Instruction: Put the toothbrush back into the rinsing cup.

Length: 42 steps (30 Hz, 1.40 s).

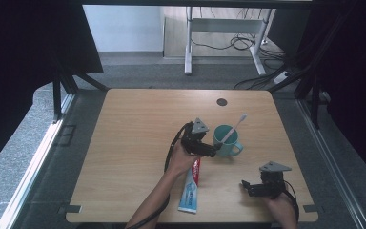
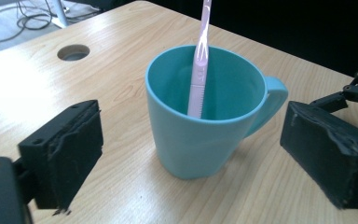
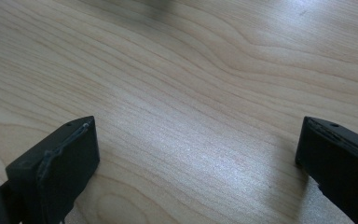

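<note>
Overhead, toothpaste tube [image 1: 190, 188] beside left tool [image 1: 208, 149]; up close, toothbrush [image 2: 198, 70] inside mug [image 2: 205, 121].

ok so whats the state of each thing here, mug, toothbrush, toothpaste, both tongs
mug: upright on the table, untouched
toothbrush: standing in the mug, leaning on its rim
toothpaste tube: lying flat
left tongs: open, either side of the mug
right tongs: open, empty, over bare wood
</note>
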Motion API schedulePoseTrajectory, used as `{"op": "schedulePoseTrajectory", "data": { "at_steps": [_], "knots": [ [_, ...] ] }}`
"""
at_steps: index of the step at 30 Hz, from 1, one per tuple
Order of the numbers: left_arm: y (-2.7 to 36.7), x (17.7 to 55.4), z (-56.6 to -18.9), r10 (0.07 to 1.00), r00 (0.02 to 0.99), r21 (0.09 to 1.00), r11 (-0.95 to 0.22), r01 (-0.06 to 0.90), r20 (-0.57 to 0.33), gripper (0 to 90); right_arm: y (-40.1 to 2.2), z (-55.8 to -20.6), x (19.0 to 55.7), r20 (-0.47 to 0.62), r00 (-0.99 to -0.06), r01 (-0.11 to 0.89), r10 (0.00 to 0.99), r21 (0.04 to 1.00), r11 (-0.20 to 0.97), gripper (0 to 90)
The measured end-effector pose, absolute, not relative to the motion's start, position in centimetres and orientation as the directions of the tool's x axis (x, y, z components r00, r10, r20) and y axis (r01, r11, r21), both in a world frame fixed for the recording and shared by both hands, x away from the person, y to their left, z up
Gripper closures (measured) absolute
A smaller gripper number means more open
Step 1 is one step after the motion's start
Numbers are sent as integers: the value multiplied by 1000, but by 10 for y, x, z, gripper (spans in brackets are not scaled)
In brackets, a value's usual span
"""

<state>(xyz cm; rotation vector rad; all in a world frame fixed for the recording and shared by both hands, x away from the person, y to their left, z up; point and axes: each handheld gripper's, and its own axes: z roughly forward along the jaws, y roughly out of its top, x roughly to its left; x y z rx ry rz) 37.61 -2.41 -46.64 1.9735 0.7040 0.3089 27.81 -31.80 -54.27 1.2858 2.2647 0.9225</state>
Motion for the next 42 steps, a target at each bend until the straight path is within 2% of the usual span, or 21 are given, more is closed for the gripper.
{"op": "schedulePoseTrajectory", "data": {
  "at_steps": [7, 19, 26, 34, 42],
  "knots": [
    [-10, 373, -464, 607, 786, 855, -340, 391, -118, 4, -318, -543, 278, -3, -511, 612, 860, 700, 367, 0],
    [18, 357, -470, 650, 758, 834, -386, 395, -59, 2, -318, -543, 278, -3, -511, 612, 860, 701, 366, 0],
    [33, 347, -473, 655, 756, 810, -445, 381, 5, 0, -318, -543, 278, -3, -511, 612, 859, 701, 366, 0],
    [50, 339, -478, 667, 745, 798, -454, 397, 10, 0, -318, -543, 278, -4, -512, 612, 859, 700, 368, 0],
    [71, 328, -487, 691, 723, 790, -431, 436, -22, 0, -318, -543, 278, -3, -510, 613, 860, 701, 366, 0]
  ]
}}
